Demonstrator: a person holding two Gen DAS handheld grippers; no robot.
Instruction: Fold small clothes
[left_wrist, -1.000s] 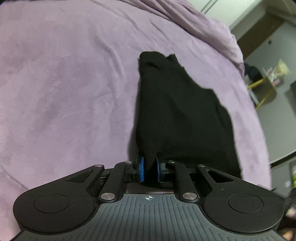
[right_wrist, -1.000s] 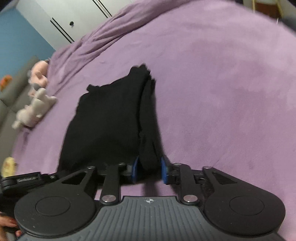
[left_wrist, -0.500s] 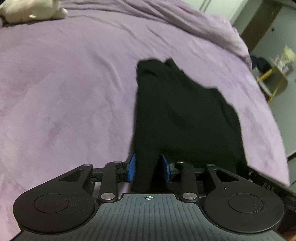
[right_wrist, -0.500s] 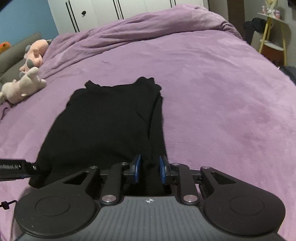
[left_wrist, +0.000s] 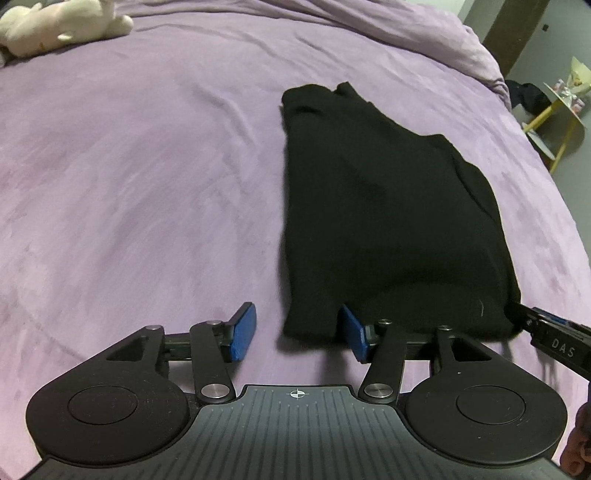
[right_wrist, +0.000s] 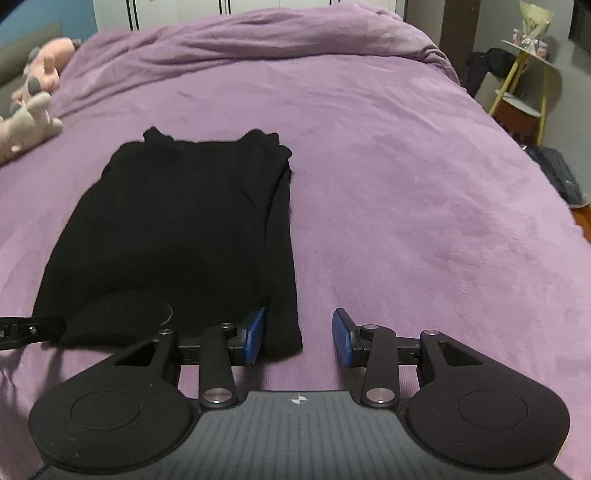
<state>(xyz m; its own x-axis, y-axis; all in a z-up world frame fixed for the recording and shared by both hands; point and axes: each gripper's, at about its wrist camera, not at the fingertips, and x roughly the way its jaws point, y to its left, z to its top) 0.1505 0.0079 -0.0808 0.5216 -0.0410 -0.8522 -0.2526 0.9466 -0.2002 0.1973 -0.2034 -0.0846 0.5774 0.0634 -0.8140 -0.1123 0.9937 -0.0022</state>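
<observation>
Letting go is the step we judge to be in hand: the left hand-held gripper (left_wrist: 293, 332) has its blue pads spread and still opening, with the near left corner of the black knitted garment (left_wrist: 384, 206) lying loose between them, the right pad just touching the cloth and the left pad clear of it. The right hand-held gripper (right_wrist: 298, 334) is also opening, its jaws apart around the garment's near right corner, with neither pad pressing.

The folded garment lies flat on the purple fleece bed cover (left_wrist: 147, 184), toward the near edge of the bed and midway across it.

What could go wrong, we think: a pad that catches the knit as we pull back could drag the near hem and undo the fold. The doubled strip along the garment's right side could slide off if it is tugged. A soft cover may also ripple under the cloth.

From the left wrist view we see the cream plush toy (left_wrist: 62, 22) at the far left corner and the tip of the other gripper beside the hem. Only the right wrist view shows the layered right edge, the pink plush toy (right_wrist: 51, 70) and the white wardrobe doors (right_wrist: 177, 7).
</observation>
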